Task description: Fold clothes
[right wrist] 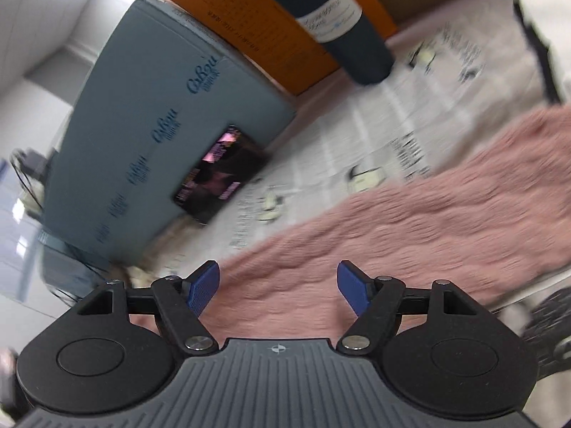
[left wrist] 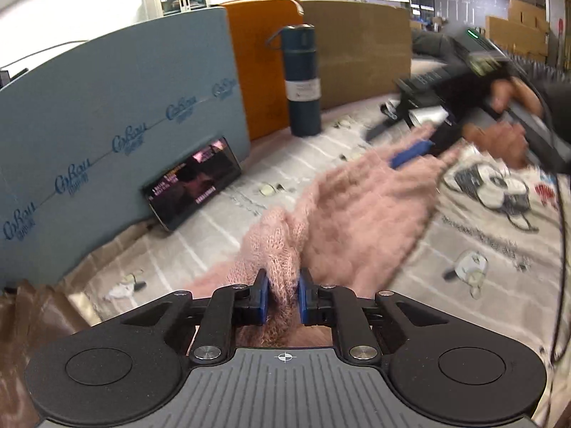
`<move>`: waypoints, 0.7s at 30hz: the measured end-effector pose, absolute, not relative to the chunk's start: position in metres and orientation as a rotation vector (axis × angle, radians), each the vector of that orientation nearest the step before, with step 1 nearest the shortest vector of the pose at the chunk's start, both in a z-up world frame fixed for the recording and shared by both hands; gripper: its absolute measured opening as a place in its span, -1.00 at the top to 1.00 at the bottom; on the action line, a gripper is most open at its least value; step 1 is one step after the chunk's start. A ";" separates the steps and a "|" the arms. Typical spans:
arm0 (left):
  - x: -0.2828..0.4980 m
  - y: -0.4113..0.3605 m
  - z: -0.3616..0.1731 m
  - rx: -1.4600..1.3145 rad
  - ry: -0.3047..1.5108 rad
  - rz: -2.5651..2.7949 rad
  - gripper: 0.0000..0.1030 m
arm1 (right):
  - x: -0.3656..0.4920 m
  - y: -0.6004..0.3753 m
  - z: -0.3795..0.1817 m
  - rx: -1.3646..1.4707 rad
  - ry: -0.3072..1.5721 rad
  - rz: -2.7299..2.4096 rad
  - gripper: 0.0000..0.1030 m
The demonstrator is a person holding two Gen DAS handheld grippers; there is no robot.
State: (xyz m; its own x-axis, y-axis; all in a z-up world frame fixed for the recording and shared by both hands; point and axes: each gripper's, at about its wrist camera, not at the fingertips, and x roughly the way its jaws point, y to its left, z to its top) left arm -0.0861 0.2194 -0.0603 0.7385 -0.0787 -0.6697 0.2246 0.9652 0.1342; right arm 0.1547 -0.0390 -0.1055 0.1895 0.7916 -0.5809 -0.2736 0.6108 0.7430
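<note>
A pink fuzzy knit garment (left wrist: pixel 357 214) lies stretched across the patterned table cloth (left wrist: pixel 481 249). My left gripper (left wrist: pixel 282 285) is shut on a bunched fold of the garment at its near end. In the left wrist view my right gripper (left wrist: pixel 410 149) is blurred at the garment's far end, held by a hand, blue pads near the fabric. In the right wrist view my right gripper (right wrist: pixel 278 278) is open, its jaws wide apart just above the pink garment (right wrist: pixel 410 221), holding nothing.
A dark blue flask (left wrist: pixel 301 82) stands at the back of the table. A phone (left wrist: pixel 194 182) with a lit screen leans on a blue foam board (left wrist: pixel 107 125). Orange and brown boards (left wrist: pixel 357 53) stand behind. A cable (left wrist: pixel 560 249) hangs at the right.
</note>
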 end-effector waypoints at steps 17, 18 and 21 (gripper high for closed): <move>-0.141 0.199 -0.057 0.186 0.765 -0.192 0.74 | 0.063 -0.050 -0.100 0.320 1.244 0.792 0.88; -0.145 0.197 -0.057 0.186 0.778 -0.199 0.74 | 0.051 -0.058 -0.097 0.299 1.247 0.794 0.88; -0.158 0.191 -0.062 0.184 0.833 -0.233 0.74 | 0.017 -0.078 -0.095 0.249 1.284 0.799 0.88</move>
State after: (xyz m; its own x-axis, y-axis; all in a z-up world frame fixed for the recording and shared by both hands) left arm -0.1583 0.1914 -0.0624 0.6497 -0.1325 -0.7485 0.2757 0.9587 0.0695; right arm 0.0170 -0.0784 -0.0953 0.0635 0.6520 -0.7556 -0.3902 0.7131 0.5825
